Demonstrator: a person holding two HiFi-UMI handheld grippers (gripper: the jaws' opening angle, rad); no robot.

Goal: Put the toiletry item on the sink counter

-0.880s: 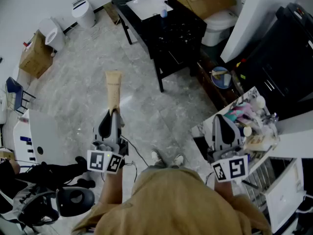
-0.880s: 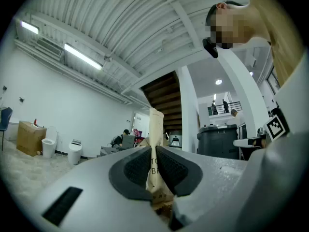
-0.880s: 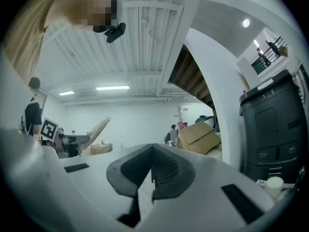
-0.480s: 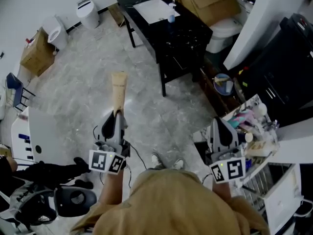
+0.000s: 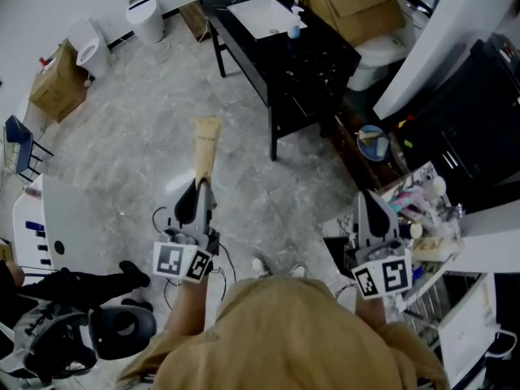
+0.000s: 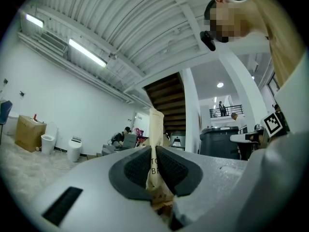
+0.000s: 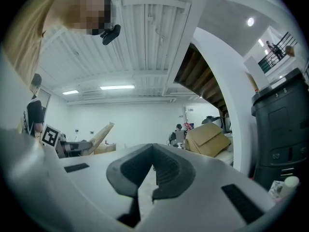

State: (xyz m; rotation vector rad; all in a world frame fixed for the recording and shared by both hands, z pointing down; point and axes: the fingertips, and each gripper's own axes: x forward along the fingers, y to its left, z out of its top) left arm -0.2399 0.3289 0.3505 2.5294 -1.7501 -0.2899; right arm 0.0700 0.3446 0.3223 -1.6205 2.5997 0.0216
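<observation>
A beige tube (image 5: 205, 143), the toiletry item, sticks out forward from my left gripper (image 5: 198, 192), which is shut on its lower end over the marble floor. In the left gripper view the tube (image 6: 155, 124) stands pinched between the dark pads (image 6: 137, 167) of the left gripper (image 6: 154, 164). The black sink counter (image 5: 318, 55) with a white basin (image 5: 266, 15) and a small bottle (image 5: 294, 29) lies ahead to the right, well apart from the tube. My right gripper (image 5: 370, 208) is shut on nothing beside a cluttered cart; the right gripper view shows the right gripper (image 7: 153, 170) with its jaws together.
A white cart (image 5: 426, 218) full of toiletries stands by my right hand. Past the counter are a toilet (image 5: 375, 49) and a cardboard box (image 5: 351, 0). Two white bins (image 5: 145, 16) and another box (image 5: 50, 88) stand at the far left. A black unit (image 5: 467, 124) is on the right.
The left gripper and its tube have shifted slightly right and up in the view. The counter now sits further right and higher. Both grips look unchanged.
</observation>
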